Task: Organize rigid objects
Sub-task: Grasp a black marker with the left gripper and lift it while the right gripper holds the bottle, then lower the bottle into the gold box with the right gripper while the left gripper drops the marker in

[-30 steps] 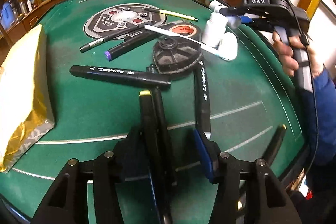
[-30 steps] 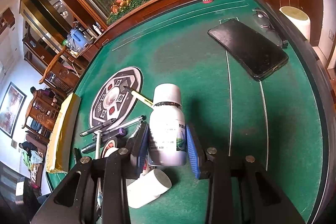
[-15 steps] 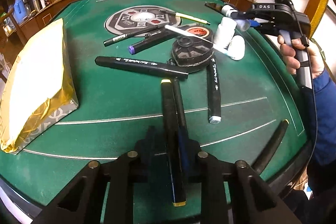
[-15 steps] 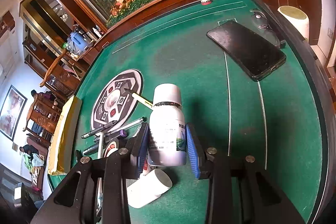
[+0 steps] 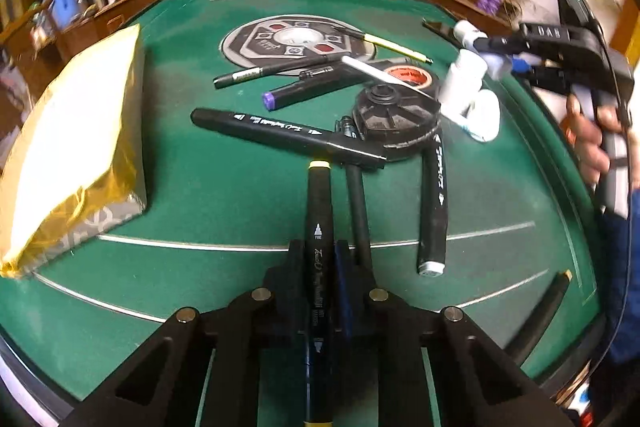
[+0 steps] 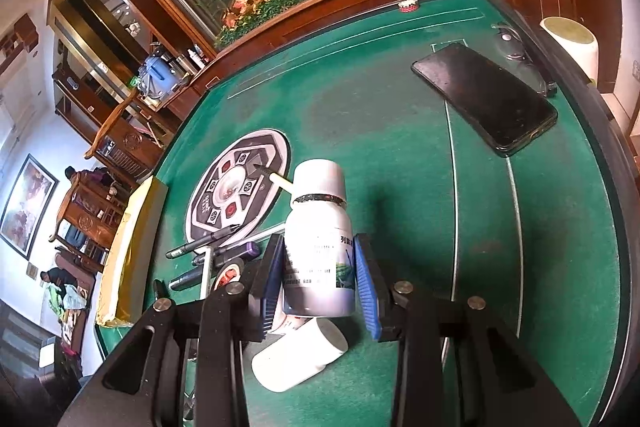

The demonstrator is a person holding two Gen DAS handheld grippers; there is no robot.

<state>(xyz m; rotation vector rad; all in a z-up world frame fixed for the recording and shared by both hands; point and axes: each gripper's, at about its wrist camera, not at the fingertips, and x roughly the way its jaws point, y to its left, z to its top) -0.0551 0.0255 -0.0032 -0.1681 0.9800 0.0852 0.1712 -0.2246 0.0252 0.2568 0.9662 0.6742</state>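
Observation:
My left gripper [image 5: 320, 259] is shut on a black marker with a yellow end [image 5: 318, 227], held lengthwise between the fingers above the green table [image 5: 200, 195]. Another black marker [image 5: 358, 211] lies just right of it. More markers [image 5: 288, 137] and pens lie ahead around a black round holder [image 5: 396, 125] and a tape roll [image 5: 408, 75]. My right gripper [image 6: 320, 267] is shut on a white labelled bottle [image 6: 320, 247], held upright above a white bottle lying on its side [image 6: 298, 355]. The right gripper also shows in the left wrist view [image 5: 496, 61].
A gold-wrapped package [image 5: 76, 147] lies at the table's left. A round patterned disc [image 6: 238, 191] sits mid-table. A black phone [image 6: 484, 97] and a small dark object [image 6: 508, 43] lie at the far right. A marker [image 5: 536, 311] lies by the near right edge.
My left gripper closed on the yellow-ended marker and lifted it back from the pile. My right gripper stayed nearly still with the bottle.

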